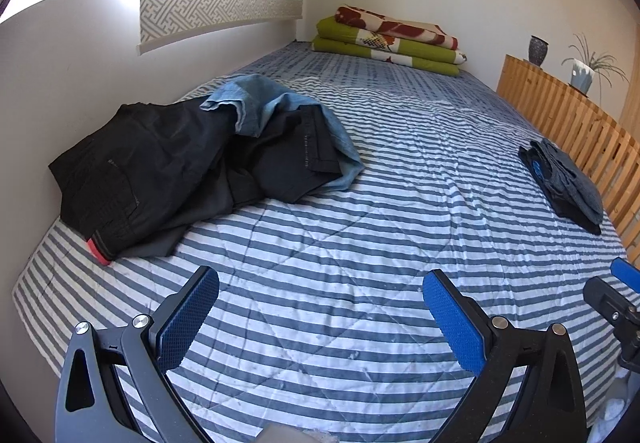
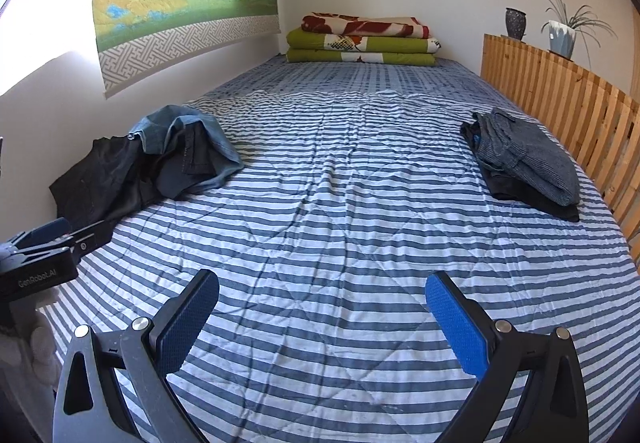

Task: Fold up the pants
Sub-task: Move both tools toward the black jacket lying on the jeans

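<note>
Hovering over striped blue-white quilt (image 2: 340,203), left gripper (image 1: 320,317) and right gripper (image 2: 322,319) both spread wide, empty. Crumpled black pants (image 1: 160,179) lay tangled with light-blue denim jeans (image 1: 280,111) by left wall. Risk: pinching both garments together, dragging jeans along.

Blue-and-white striped quilted bedspread (image 2: 340,203); crumpled black pants (image 1: 160,171) under light-blue denim jeans (image 1: 280,103); folded grey ribbed garment (image 2: 532,159); olive-green folded blankets (image 2: 360,47)
</note>
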The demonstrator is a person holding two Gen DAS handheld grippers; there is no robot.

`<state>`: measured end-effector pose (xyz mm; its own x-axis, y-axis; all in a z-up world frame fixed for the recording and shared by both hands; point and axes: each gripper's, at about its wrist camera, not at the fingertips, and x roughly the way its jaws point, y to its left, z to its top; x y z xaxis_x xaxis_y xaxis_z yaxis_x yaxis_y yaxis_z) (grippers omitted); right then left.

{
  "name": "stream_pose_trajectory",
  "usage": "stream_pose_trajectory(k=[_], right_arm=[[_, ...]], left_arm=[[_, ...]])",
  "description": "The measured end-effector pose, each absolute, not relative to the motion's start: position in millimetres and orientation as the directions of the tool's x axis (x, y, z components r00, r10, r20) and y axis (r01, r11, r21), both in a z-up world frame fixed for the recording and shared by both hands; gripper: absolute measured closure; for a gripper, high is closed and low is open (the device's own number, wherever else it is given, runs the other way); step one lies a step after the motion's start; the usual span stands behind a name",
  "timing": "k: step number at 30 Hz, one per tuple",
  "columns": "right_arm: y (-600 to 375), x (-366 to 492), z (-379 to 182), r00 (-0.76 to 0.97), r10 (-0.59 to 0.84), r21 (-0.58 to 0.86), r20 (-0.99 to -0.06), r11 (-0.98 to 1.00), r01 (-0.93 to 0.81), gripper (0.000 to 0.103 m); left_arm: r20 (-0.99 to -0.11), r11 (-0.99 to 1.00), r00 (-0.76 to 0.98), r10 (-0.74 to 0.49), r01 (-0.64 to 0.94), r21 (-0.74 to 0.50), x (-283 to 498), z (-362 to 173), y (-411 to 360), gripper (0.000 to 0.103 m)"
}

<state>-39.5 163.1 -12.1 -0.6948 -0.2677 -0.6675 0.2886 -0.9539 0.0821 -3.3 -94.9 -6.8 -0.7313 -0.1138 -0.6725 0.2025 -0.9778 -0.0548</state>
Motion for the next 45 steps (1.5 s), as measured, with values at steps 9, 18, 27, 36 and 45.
stream_pose_trajectory(k=[9,18,27,36,45], right_arm=[[85,-55,10,-0.668,-0.347,0.053,-0.659,-0.907,0.418,0.001],[-23,-73,16,-0.583,-0.459,0.078,-0.67,-0.825,0.56,0.009],[-162,-77,-6,-0.427,-0.561,0.074,-0.709,-0.661,0.746,0.012],[-284,-72,-64,-0.283,-0.555,0.089,-0.782,-0.549,0.831,0.013],[-363,-63,-99,-0.245,-0.526,0.009,-0.814,-0.434,0.901,0.013]], left_arm=[[-0.661,-0.934,-0.722,-0.204,0.346,-0.089,5,-16,-181,0.003],[-0.646,-0.856,-0.684,-0.34,0.51,-0.09,21,-13,-276,0.003],[-0.655,-0.709,-0.524,-0.544,0.705,0.024,54,-31,-388,0.003],[-0.671,-0.631,-0.479,-0.566,0.776,-0.022,88,-38,-453,0.003],[-0.689,-0.576,-0.455,-0.565,0.815,-0.067,102,-45,-483,0.003]])
